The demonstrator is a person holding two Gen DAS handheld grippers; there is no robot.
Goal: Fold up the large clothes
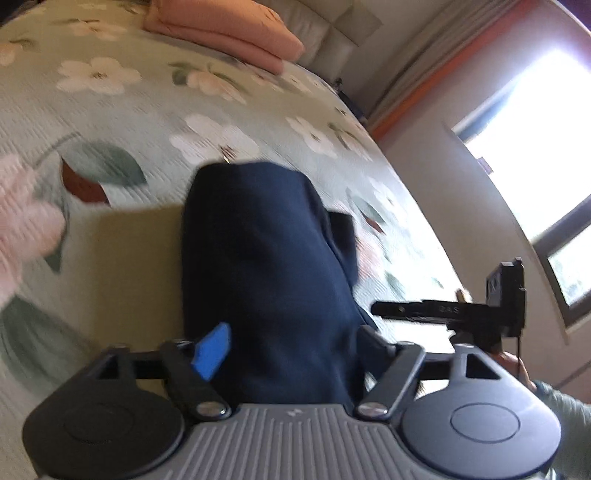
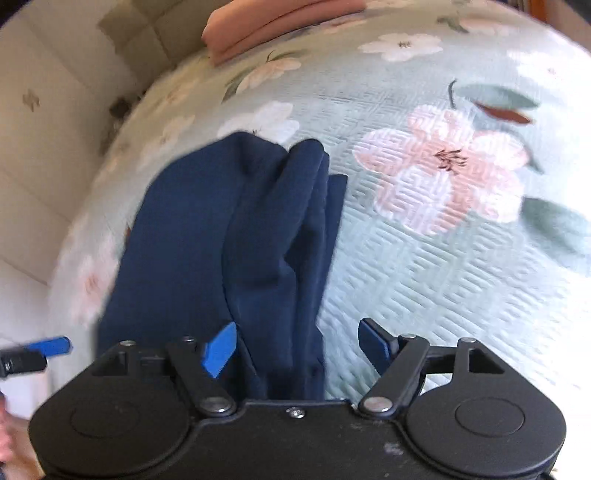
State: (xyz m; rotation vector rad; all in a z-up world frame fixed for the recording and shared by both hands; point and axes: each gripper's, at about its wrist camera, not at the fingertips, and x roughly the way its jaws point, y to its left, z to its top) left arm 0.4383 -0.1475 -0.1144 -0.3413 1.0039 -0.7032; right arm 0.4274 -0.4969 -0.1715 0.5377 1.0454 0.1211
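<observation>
**Two handheld grippers lifting a navy garment over a flowered bed**

A person is working over a bed covered by a pale green quilt printed with white and pink blossoms. A dark navy garment is hanging in bunched folds in front of both cameras, its lower part draping toward the quilt; whether it is touching the quilt is unclear because of motion blur.

The left gripper is standing wide open, with the navy cloth filling the gap between its fingers. Whether those fingers are actually pinching the fabric cannot be told. The right gripper is also spread wide; the cloth is lying against its left blue finger, while the right finger is standing clear of the fabric over bare quilt.

A stack of folded peach-pink bedding is resting at the far end of the bed, well apart from the garment. A bright window is glaring in the left camera's view.

The likely risk: with both sets of fingers this far apart, the garment may be slipping free and collapsing into a heap. The bunched layers may also be trapping a crooked crease.
</observation>
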